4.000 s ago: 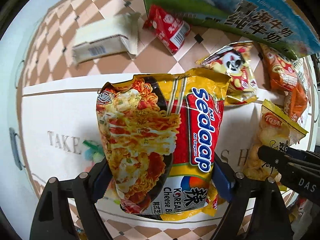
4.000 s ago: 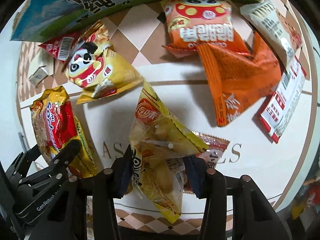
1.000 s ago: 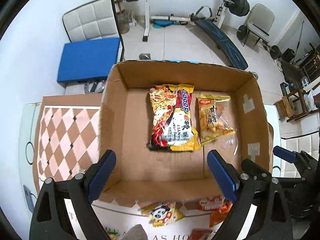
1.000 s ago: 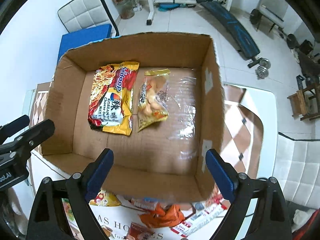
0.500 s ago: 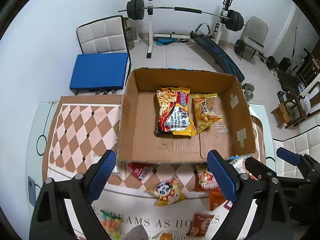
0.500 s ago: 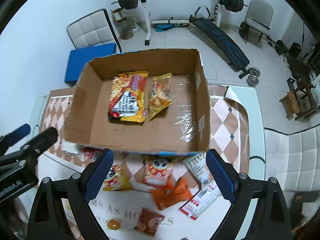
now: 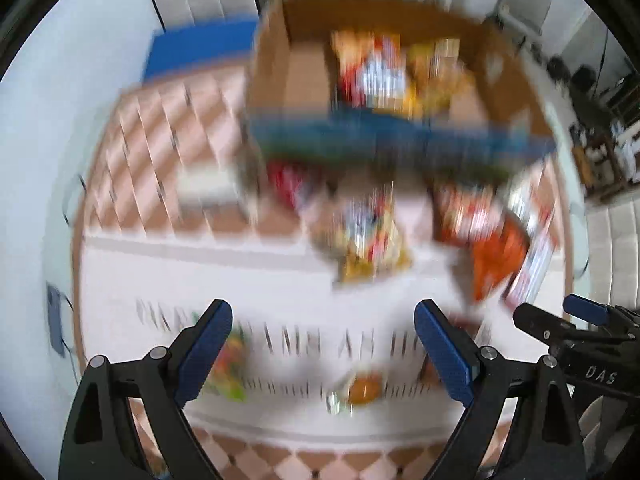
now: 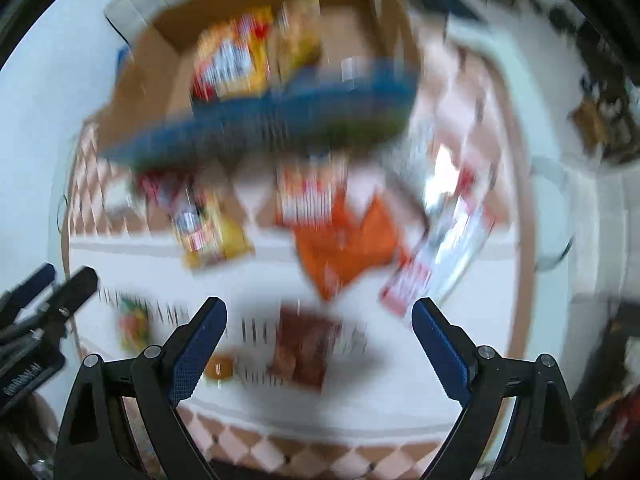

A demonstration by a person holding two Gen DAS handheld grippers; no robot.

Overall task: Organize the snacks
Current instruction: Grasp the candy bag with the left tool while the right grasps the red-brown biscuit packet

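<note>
Left gripper (image 7: 323, 320) "DAS", right gripper (image 8: 319, 318): jaws wide apart, empty; snack labels blurred, unreadable.

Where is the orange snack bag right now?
In the right wrist view, the orange snack bag lies mid-table below the cardboard box, between a yellow bag and a red-and-white packet.
</note>
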